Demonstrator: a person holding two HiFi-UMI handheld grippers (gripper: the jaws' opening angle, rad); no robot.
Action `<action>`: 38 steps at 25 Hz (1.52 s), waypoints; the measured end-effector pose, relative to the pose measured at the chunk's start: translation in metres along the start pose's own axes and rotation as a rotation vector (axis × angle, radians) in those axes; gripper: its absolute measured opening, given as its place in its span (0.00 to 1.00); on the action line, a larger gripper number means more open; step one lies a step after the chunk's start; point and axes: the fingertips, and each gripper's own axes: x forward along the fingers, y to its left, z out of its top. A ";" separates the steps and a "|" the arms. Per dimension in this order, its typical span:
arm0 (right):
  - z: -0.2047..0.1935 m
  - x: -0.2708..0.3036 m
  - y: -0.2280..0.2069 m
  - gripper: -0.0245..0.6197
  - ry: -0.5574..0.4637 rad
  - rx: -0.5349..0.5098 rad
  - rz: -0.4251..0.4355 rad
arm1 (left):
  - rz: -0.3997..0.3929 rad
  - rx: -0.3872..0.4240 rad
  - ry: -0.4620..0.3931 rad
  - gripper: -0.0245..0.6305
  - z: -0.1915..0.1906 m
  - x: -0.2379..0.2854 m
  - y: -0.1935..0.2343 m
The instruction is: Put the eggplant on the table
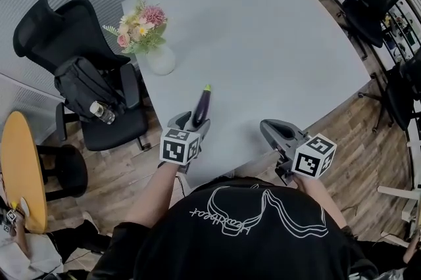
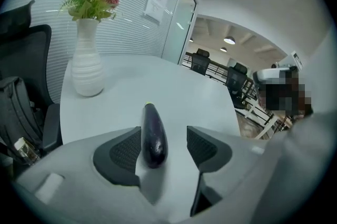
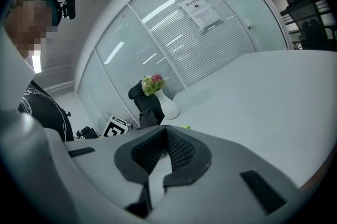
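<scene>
Eggplant (image 1: pixel 201 108) lying on the table (image 1: pixel 263 42), left gripper (image 2: pixel 164 133) open around it.
At the near table edge the right gripper (image 3: pixel 166 136) has its jaws closed together on nothing. The left gripper's jaws stand wide apart; the dark purple eggplant rests flat on the pale tabletop between them, close beside one pad and clear of the other, green stem end pointing away. Farther off stands a white vase (image 1: pixel 160 60) of flowers.
</scene>
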 end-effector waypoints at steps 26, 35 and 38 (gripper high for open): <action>0.036 -0.078 0.080 0.05 -0.013 -0.286 0.406 | -0.153 -0.062 -0.453 0.07 0.098 -0.157 -0.201; 0.033 -0.097 0.091 0.05 -0.025 -0.337 0.441 | -0.151 -0.072 -0.474 0.06 0.088 -0.161 -0.221; 0.033 -0.098 0.091 0.05 -0.026 -0.339 0.436 | -0.147 -0.055 -0.472 0.06 0.088 -0.160 -0.222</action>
